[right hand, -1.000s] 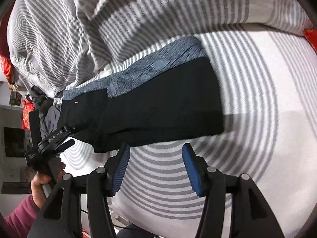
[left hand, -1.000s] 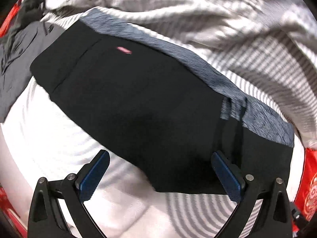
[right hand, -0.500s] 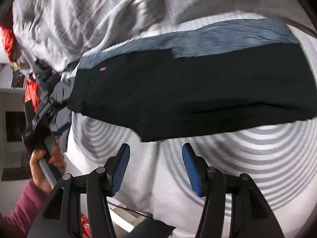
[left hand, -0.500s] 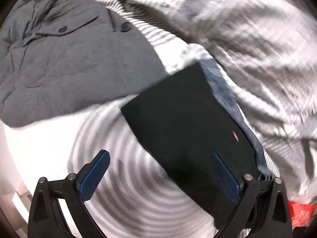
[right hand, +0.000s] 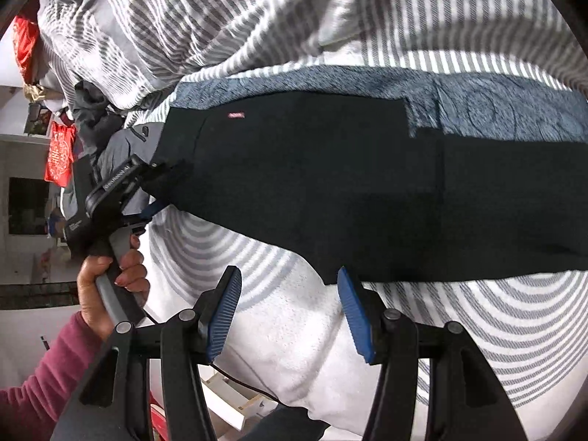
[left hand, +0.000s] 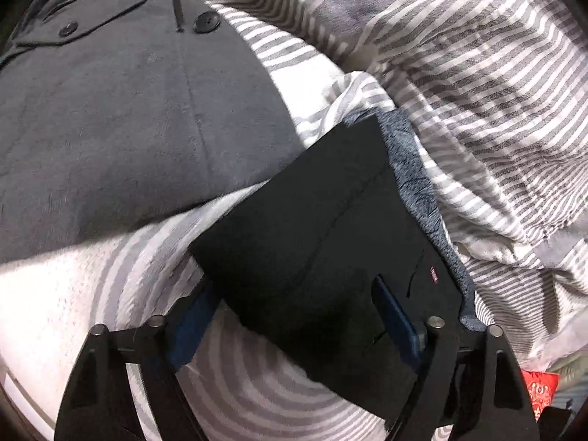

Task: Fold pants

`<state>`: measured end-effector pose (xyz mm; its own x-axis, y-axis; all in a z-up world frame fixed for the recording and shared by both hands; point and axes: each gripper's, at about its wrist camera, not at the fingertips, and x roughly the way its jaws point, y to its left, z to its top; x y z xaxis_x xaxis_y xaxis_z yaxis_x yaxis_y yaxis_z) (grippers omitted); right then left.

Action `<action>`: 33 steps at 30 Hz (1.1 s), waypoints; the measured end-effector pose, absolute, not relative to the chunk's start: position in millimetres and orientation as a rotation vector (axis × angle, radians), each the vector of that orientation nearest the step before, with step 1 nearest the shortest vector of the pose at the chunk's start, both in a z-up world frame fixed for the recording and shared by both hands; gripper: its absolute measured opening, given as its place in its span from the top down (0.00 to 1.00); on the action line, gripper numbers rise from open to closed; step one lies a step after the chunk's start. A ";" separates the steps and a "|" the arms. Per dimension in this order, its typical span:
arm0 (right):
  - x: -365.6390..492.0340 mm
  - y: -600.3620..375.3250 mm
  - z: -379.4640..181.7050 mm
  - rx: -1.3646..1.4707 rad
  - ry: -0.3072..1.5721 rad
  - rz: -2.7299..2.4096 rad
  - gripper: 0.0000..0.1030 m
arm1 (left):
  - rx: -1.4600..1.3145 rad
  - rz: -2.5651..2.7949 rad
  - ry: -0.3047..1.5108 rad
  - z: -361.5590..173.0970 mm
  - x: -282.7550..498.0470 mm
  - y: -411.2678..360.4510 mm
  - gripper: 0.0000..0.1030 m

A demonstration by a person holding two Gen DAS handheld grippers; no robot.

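Note:
The black pants (right hand: 330,183) with a blue-grey lining strip (right hand: 477,106) lie folded lengthwise on the striped bed. In the left wrist view their waist end (left hand: 312,250) sits between my open fingers. My left gripper (left hand: 294,316) straddles the waist corner, one blue pad under the edge, one on top. In the right wrist view the left gripper (right hand: 154,187) is at the pants' left end. My right gripper (right hand: 290,312) is open and empty just in front of the pants' near edge.
A grey buttoned coat (left hand: 110,117) lies left of the pants. A rumpled grey-striped duvet (left hand: 477,92) is heaped behind them. Red items (right hand: 58,154) hang at the far left. The bed's front edge (right hand: 257,397) is close below my right gripper.
My left gripper has swung to the waist end and narrowed around its corner. My right gripper has moved closer to the pants' near edge.

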<state>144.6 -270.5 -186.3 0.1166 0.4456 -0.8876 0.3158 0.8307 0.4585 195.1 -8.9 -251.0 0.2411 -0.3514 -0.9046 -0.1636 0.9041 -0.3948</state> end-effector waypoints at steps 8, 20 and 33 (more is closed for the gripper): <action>186.7 -269.9 -177.1 0.621 1.450 0.152 0.43 | -0.313 -0.141 1.268 -233.5 188.9 -14.2 0.69; 312.8 -219.5 -177.4 0.607 1.518 0.354 0.27 | 0.093 -0.183 1.070 -198.2 162.5 -66.3 0.71; 391.7 -100.0 -225.1 0.423 1.723 0.603 0.27 | 0.284 -0.271 0.952 -189.1 143.4 -91.2 0.71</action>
<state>391.7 -100.0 -225.1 -0.2325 0.5766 -0.7832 -0.0380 0.7993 0.5997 143.4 -91.2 -189.1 0.5517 -0.1022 -0.8278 0.3494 0.9295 0.1181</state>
